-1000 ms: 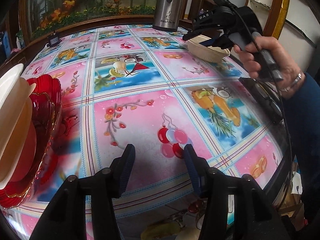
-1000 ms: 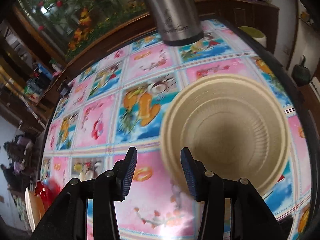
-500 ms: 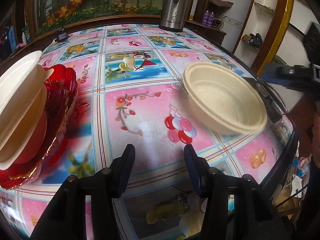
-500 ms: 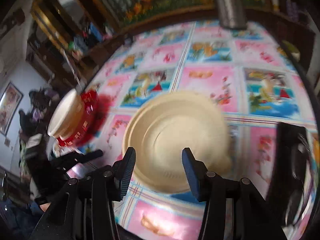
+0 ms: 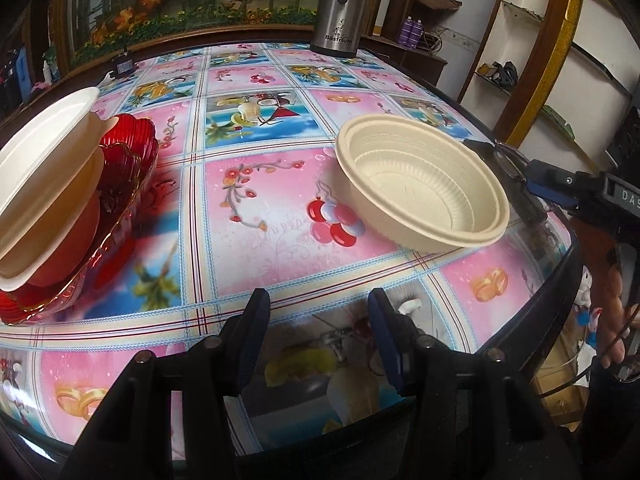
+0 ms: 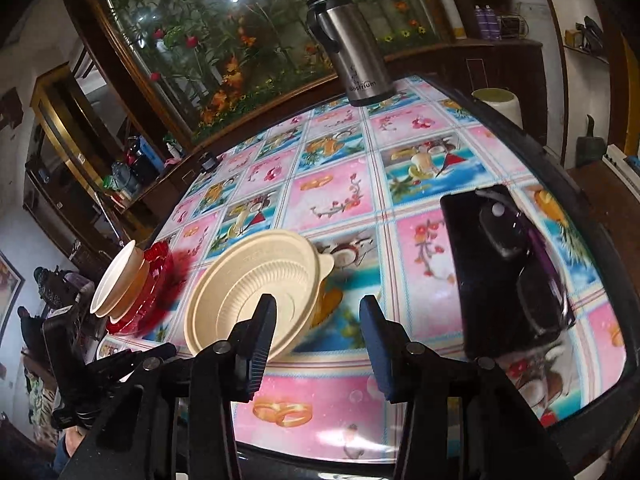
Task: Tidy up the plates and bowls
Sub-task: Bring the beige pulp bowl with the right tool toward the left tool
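Observation:
A cream ribbed bowl (image 5: 424, 184) sits upright on the patterned tablecloth near the table's right front; it also shows in the right wrist view (image 6: 256, 292). A stack of cream bowls (image 5: 44, 184) rests tilted in a red glass plate (image 5: 120, 184) at the left edge; the same stack (image 6: 116, 284) and red plate (image 6: 156, 284) show in the right wrist view. My left gripper (image 5: 318, 336) is open and empty above the front edge. My right gripper (image 6: 318, 340) is open and empty, just right of the cream bowl; it also shows at the right of the left wrist view (image 5: 560, 188).
A steel thermos (image 5: 340, 8) stands at the table's far edge, also in the right wrist view (image 6: 352, 48). A black phone-like slab (image 6: 508, 268) lies near the right edge. The round table edge (image 5: 568, 264) curves close on the right.
The cream bowl has been carried from the far right to the near right and set down. My right gripper has let go and pulled back. The left gripper barely moved.

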Demonstrator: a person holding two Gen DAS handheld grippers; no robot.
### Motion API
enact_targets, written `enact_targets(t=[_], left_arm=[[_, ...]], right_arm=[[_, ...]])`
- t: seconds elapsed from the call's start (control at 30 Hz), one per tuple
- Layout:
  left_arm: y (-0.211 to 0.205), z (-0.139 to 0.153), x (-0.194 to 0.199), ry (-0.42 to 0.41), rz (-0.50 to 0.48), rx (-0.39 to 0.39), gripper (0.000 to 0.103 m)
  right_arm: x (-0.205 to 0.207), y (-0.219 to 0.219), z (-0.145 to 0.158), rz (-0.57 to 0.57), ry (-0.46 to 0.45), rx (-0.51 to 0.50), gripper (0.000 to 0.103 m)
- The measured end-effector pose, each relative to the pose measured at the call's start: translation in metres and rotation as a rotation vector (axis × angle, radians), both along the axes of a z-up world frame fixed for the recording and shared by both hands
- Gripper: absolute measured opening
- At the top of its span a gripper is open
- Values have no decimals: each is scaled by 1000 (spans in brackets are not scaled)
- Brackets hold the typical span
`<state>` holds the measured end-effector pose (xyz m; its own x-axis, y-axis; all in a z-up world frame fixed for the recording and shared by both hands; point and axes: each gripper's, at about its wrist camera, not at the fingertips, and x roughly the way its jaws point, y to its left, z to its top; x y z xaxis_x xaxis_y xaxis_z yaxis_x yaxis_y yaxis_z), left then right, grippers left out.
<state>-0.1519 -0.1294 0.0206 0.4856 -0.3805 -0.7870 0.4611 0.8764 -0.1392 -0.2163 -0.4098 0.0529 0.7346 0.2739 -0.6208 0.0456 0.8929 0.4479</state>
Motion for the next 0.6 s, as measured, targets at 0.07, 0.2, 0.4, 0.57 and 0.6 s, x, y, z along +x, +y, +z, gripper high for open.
enact_targets(t=[0.07, 0.2, 0.4, 0.57, 0.6], left_arm=[[-2, -1, 4, -3, -1, 4, 50], [-5, 1, 19, -17, 13, -21, 50], [-11, -7, 23, -60, 14, -13, 57], [-7, -8, 24, -58, 16, -45, 57], [-6, -8, 24, -58, 15, -50, 57]], right_arm=[[2, 1, -7, -9, 14, 13, 47], [2, 4, -16, -29, 33, 26, 47], [-19, 16, -5, 7, -32, -43, 47], [-45, 20, 24, -60, -203, -67, 73], [-50, 22, 29, -63, -229, -56, 80]])
